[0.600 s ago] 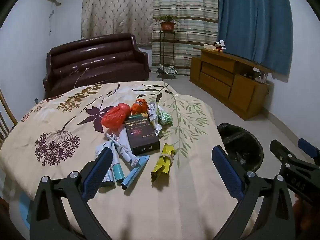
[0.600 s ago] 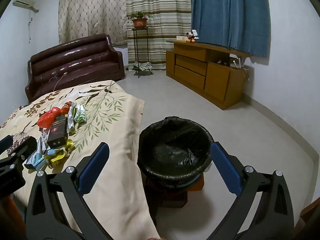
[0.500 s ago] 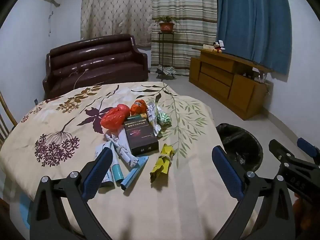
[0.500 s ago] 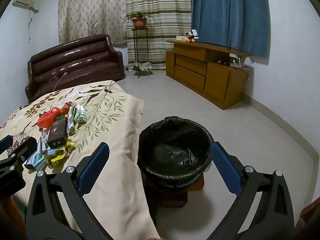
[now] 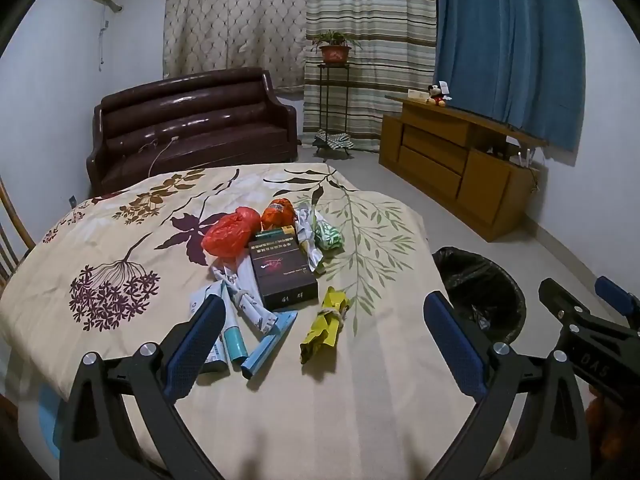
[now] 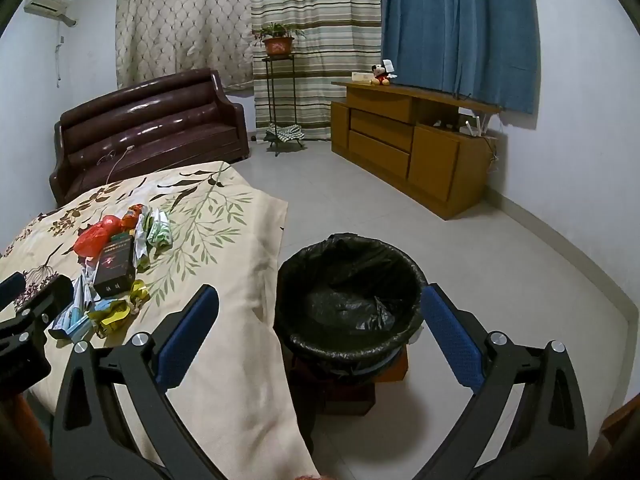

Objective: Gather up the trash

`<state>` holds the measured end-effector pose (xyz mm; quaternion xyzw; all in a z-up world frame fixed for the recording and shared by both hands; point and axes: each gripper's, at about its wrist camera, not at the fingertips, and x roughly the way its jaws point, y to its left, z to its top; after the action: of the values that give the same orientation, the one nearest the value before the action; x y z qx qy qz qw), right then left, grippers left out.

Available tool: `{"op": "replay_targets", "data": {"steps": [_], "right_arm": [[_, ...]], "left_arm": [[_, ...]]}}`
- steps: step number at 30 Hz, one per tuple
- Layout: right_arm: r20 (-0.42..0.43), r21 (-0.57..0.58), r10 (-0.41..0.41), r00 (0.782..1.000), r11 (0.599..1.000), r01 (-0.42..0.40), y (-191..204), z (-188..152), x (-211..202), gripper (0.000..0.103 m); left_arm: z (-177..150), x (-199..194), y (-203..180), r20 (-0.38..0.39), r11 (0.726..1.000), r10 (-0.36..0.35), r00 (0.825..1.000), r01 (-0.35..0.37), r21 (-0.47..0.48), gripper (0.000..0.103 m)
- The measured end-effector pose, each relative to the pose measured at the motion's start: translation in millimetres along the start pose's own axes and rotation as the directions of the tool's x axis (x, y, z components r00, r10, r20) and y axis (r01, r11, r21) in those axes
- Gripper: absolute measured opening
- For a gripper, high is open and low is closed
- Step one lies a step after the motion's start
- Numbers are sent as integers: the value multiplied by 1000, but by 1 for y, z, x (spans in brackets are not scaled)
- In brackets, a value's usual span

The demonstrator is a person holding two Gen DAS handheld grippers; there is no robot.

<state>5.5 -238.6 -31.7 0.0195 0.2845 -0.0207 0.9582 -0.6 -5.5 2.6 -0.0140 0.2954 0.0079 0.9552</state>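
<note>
Left wrist view. Left gripper (image 5: 324, 332): fingers (image 5: 196, 340) wide apart, nothing between them, held above the near edge of the worktop (image 5: 100, 248), which carries a cream leaf-print cloth. Trash in a loose heap at the cloth's middle: red bag (image 5: 230, 232) at far left; orange wrapper (image 5: 278, 212) just right of it; dark box (image 5: 284, 270) in the centre, touching both; green-white wrapper (image 5: 328, 236) to its right; yellow wrapper (image 5: 324, 326) nearest, apart from the box; blue tubes (image 5: 268, 344) and crumpled paper (image 5: 240, 296) at near left. Bin (image 5: 480, 292), lined in black, on the floor right of the worktop. Right gripper (image 5: 600, 316) at the right edge.

Right wrist view. Right gripper (image 6: 320, 328): fingers (image 6: 188, 332) wide apart, empty, over the bin (image 6: 348, 292), which stands on a low block just beside the hanging cloth. Trash heap (image 6: 116, 256) at left on the worktop (image 6: 224, 240). Left gripper (image 6: 24, 308) at the left edge. Sofa (image 6: 148, 128) and cabinet (image 6: 412, 148) far behind.
</note>
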Motion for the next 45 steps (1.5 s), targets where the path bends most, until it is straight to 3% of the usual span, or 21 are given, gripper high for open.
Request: {"op": "replay_targets", "data": {"steps": [45], "right_arm": [[2, 1, 0, 1000, 1000, 0, -4, 1, 1, 99]], "left_arm": [[-4, 1, 1, -9, 1000, -1, 1000, 1, 5, 97]]}}
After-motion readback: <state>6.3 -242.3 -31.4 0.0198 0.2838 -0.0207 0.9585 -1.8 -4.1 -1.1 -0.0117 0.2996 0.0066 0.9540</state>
